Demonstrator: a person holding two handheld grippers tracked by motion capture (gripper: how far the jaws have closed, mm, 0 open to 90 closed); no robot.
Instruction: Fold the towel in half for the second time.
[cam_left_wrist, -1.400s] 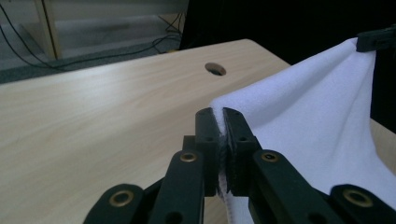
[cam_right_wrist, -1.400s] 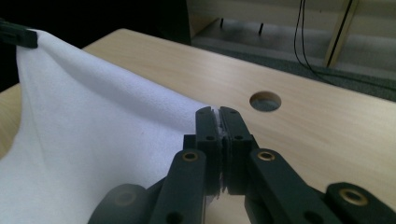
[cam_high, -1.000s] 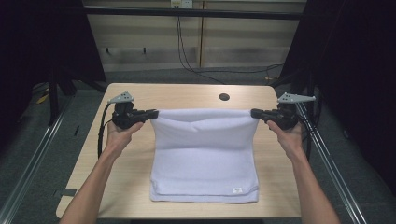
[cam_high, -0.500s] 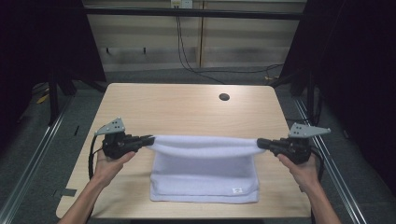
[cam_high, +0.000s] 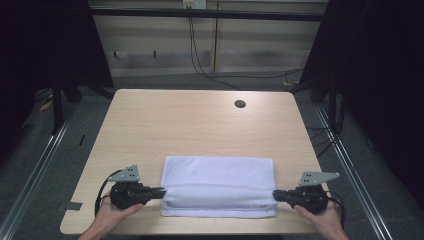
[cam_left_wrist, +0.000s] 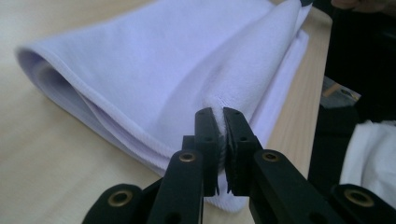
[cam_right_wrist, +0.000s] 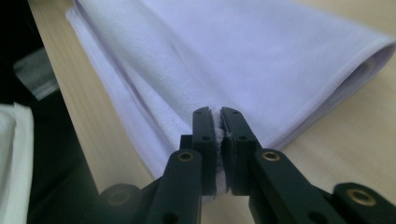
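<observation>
White cloth, a folded towel, lies near the front edge of the wooden table, seen whole in the high view as a wide rectangle of several layers. That view also shows a round dark hole in the tabletop far behind it, and the hands at either end. The left gripper meets the towel's left front corner; the right gripper meets its right front corner.

The two gripper views show the grip itself. In the left gripper view the jaws stand almost together, pinching a thin hemmed edge of the towel between them. In the right gripper view the jaws have just been easing apart slightly, yet a sliver of towel edge sits pressed in the narrow gap. Both views show the rounded fold and stacked layers.
</observation>
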